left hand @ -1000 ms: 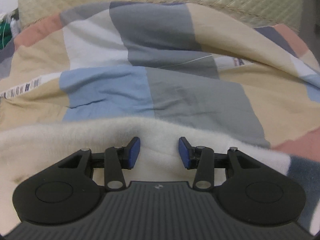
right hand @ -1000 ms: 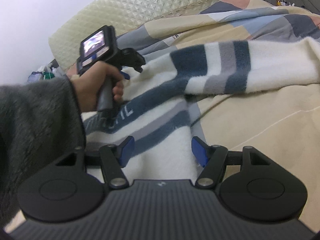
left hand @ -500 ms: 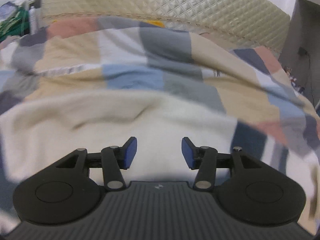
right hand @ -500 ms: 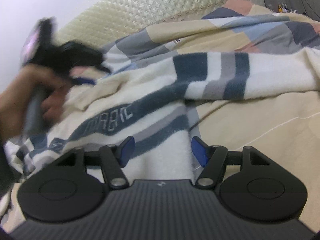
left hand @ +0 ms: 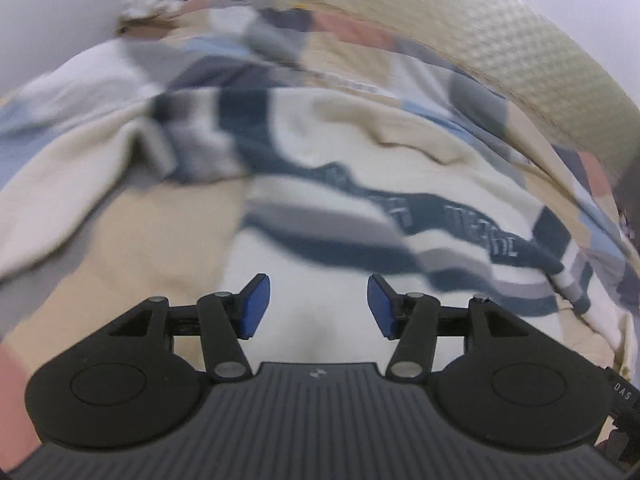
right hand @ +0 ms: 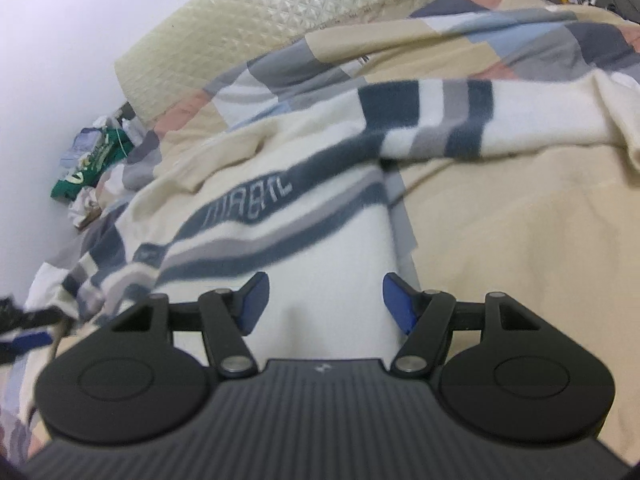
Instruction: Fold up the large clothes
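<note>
Soft, even indoor light, no glare, only faint shadows in fabric folds. The left wrist view smears the striped sweater (left hand: 360,184) with motion blur. Both fisheye views bend the quilted headboard (right hand: 256,20) and darken at corners.

The letters "DAS" (left hand: 621,391) stand in pale print on a black part at the lower right edge of the left wrist view, and they are the only text that reads clearly. A dark blue band across the cream striped sweater (right hand: 320,216) carries pale block lettering (right hand: 248,202) in the right wrist view, and the same lettering (left hand: 472,226) shows in the left wrist view, but blur keeps it from being made out in either. A white strip with small dark print (left hand: 352,84) runs along the patchwork bedcover (left hand: 420,64), too smeared to read.
</note>
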Demonstrator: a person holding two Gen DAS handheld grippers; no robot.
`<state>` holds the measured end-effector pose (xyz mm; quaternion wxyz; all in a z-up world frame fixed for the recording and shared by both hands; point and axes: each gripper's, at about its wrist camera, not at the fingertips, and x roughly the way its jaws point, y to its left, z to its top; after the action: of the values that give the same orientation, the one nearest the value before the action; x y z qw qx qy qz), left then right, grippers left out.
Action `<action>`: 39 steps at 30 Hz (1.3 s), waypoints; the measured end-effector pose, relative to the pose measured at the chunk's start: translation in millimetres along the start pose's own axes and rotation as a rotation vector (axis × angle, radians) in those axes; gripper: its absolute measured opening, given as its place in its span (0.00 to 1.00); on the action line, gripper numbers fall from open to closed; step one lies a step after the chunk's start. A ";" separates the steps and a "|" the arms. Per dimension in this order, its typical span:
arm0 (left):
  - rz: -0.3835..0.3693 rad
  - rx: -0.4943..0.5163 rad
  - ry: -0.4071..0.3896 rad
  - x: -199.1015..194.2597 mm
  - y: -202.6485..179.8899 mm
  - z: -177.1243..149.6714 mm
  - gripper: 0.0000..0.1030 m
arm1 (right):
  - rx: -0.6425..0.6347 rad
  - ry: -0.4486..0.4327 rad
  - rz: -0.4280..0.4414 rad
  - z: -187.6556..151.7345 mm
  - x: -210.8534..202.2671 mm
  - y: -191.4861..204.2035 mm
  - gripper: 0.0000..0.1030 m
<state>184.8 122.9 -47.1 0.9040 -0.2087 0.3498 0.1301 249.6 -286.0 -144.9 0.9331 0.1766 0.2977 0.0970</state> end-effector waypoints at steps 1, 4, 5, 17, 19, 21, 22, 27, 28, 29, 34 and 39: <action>0.007 -0.031 0.009 -5.5 11.9 -7.0 0.58 | -0.006 0.009 -0.011 -3.1 -3.2 0.0 0.64; 0.032 -0.101 0.035 -12.5 43.4 -30.5 0.58 | 0.011 0.073 -0.030 -12.0 -10.0 -5.1 0.64; 0.047 -0.119 0.053 -12.0 50.3 -37.8 0.58 | 0.027 0.101 -0.045 -15.1 -11.8 -8.0 0.64; -0.097 -0.303 0.275 9.9 81.4 -69.0 0.57 | 0.279 0.237 -0.022 -48.3 -31.3 -30.3 0.53; -0.153 -0.320 0.312 15.4 79.0 -67.9 0.57 | 0.325 0.244 0.003 -51.8 -33.5 -31.8 0.51; -0.200 -0.340 0.371 20.5 75.0 -72.2 0.57 | 0.389 0.273 0.098 -57.1 -33.4 -32.1 0.51; -0.207 -0.338 0.382 21.2 72.5 -73.7 0.57 | 0.408 0.288 0.126 -60.8 -33.5 -30.8 0.51; -0.280 -0.362 0.461 20.1 67.8 -84.7 0.57 | 0.449 0.309 0.126 -74.7 -37.6 -21.5 0.52; -0.307 -0.371 0.484 20.0 66.9 -87.8 0.57 | 0.461 0.313 0.142 -76.0 -38.2 -19.7 0.52; -0.330 -0.374 0.502 19.8 65.4 -90.9 0.57 | 0.477 0.313 0.175 -78.3 -40.0 -17.1 0.53; -0.338 -0.383 0.509 14.0 64.4 -95.0 0.18 | 0.550 0.259 0.353 -73.2 -48.4 -11.0 0.54; -0.442 -0.496 0.417 -2.2 80.0 -84.4 0.11 | 0.617 0.157 0.469 -62.1 -66.5 -18.2 0.54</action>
<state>103.9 153.5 -124.8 0.7417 -0.5133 0.4305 -0.0322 160.8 -304.8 -164.5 0.7631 0.5040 0.3351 0.2267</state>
